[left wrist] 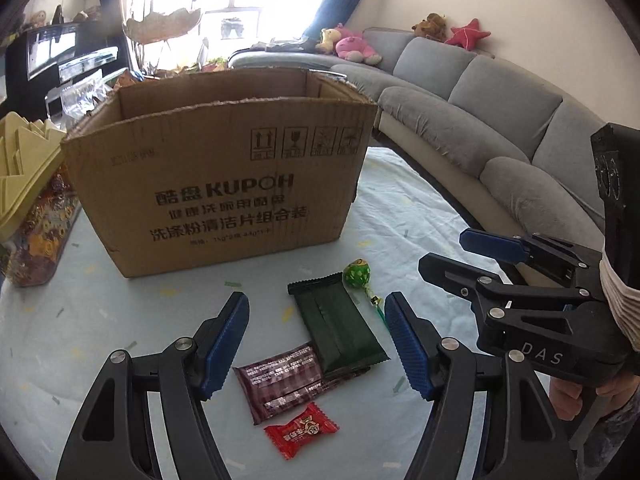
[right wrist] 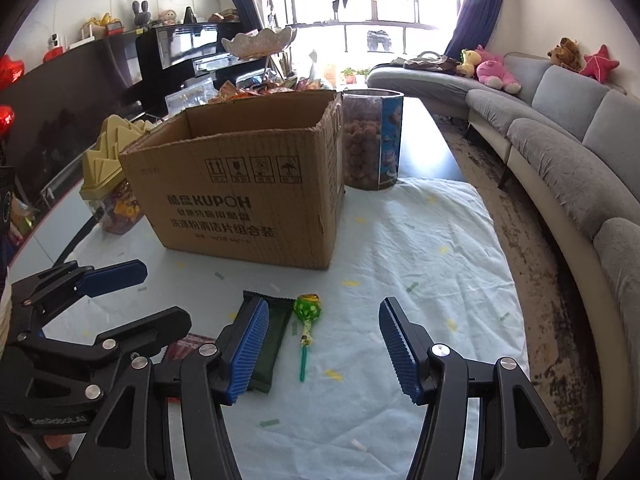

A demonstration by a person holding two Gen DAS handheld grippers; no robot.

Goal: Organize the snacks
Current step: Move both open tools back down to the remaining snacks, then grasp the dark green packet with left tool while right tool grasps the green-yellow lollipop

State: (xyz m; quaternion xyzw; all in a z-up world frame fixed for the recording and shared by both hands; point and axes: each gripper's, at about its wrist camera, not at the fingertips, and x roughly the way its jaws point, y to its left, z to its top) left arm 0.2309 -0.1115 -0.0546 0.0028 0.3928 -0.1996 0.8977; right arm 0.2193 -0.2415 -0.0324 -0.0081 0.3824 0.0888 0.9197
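Hovering over a pale blue cloth [left wrist: 400, 208], 2 blue-padded grippers are seen side by side above 4 snacks. The left gripper [left wrist: 318, 344] is held with its jaws spread and nothing pinched; a dark green bar [left wrist: 338, 324] and a purple bar [left wrist: 280, 380] lie on the cloth in the gap between its fingers, the green one overlapping the purple one's end. A red candy [left wrist: 301, 431] is seen nearest the camera, just beside the purple bar. A green lollipop [left wrist: 357, 274] lies beside the green bar, its stick angled toward the right-hand pad. The right gripper [right wrist: 324, 348] is likewise spread and empty, with the lollipop on the cloth between its fingers. An open cardboard box [left wrist: 224, 184] is set behind the snacks, flanked by a yellow-lidded jar [right wrist: 114, 192] and a clear canister [right wrist: 372, 140]. A grey sofa [left wrist: 500, 120] is seen beyond the table.
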